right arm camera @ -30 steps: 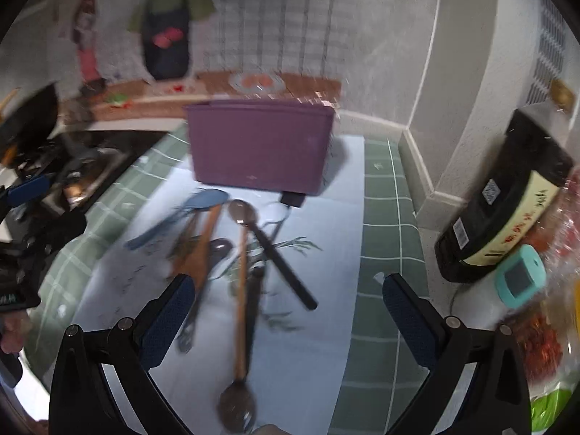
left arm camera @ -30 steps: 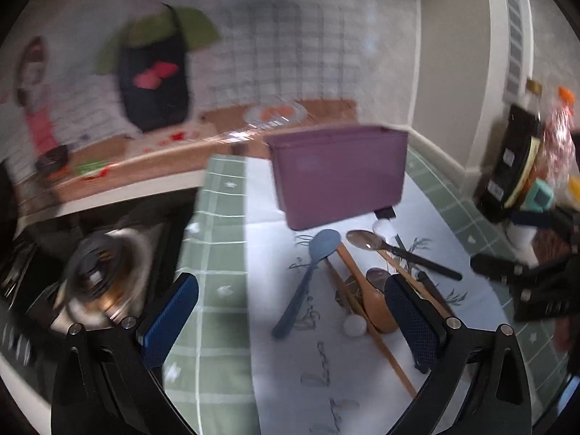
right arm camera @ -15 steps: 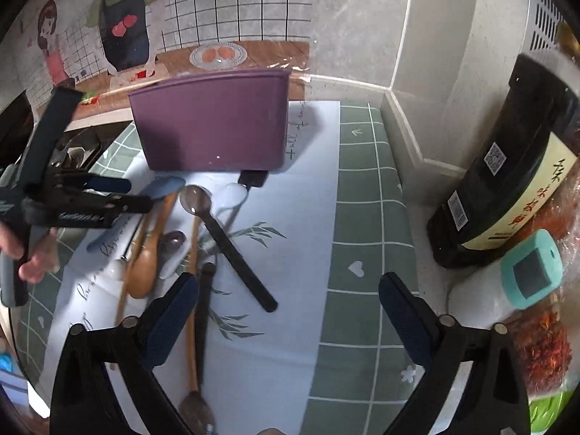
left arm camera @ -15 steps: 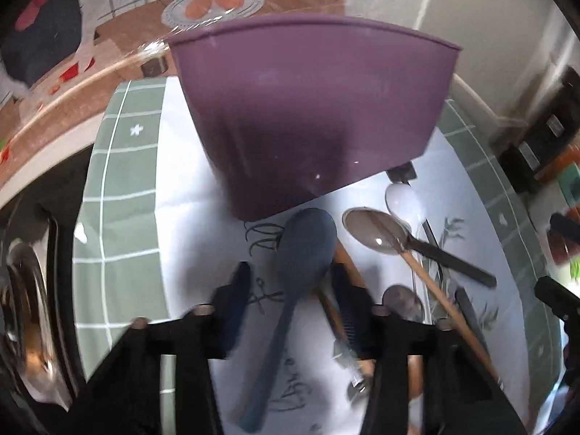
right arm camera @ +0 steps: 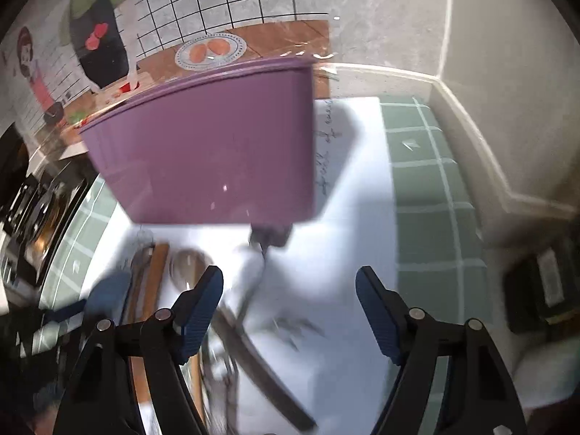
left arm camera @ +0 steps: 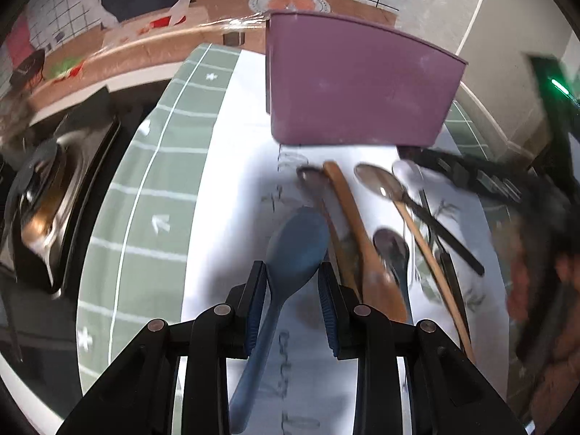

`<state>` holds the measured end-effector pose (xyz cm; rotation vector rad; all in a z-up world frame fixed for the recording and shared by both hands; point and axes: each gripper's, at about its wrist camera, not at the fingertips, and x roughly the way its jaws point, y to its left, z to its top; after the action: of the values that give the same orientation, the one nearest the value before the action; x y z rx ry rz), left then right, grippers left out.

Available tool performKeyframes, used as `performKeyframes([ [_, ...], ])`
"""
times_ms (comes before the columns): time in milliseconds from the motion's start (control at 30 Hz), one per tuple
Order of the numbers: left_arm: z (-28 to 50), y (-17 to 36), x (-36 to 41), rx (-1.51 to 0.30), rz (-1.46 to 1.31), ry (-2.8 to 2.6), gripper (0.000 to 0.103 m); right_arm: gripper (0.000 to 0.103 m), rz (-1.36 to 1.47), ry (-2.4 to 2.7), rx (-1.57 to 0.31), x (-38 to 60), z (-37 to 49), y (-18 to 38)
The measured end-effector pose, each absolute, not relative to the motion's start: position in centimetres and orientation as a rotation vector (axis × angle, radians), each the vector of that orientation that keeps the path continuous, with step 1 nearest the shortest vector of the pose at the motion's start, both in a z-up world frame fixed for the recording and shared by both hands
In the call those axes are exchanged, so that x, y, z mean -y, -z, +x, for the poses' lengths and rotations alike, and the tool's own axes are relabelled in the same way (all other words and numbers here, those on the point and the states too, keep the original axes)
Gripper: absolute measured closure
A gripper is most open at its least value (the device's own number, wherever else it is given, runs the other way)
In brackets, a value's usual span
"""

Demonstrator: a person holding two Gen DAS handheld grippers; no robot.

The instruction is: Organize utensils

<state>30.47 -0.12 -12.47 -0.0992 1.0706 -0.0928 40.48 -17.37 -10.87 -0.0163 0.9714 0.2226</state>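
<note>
Left wrist — ribbed pads (left arm camera: 258, 301) pinch smooth blue spoon (left arm camera: 295, 250).

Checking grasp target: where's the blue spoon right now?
Left wrist view, centre: the blue spoon sits between the left tool fingers, bowl pointing toward the purple bin, just left of the wooden spoon on the white mat.

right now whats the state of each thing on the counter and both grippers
left hand-held gripper: shut on the blue spoon
blue spoon: gripped at its bowl, handle trailing back under the gripper
right hand-held gripper: open, holding nothing
purple bin: upright on the mat
wooden spoon: lying flat
white mat: spread flat
</note>
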Motion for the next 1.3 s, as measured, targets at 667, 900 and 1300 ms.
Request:
performKeyframes([
  [667, 30.4, 11.2, -1.7, -1.073, -0.142, 0.161, 0.05, 0.074, -0.143, -0.226, -1.022, 16.4, 38.1, 12.8],
  [900, 30.1, 11.1, -2.0, -1.071, -0.147, 0.197, 0.05, 0.07, -0.107, -0.297, -1.031, 19.0, 34.6, 12.3],
  [1300, 29.1, 10.3, -2.8, -1.07, -0.066, 0.172, 0.048, 0.071, -0.15, -0.201, -1.052, 16.7, 36.0, 12.9],
])
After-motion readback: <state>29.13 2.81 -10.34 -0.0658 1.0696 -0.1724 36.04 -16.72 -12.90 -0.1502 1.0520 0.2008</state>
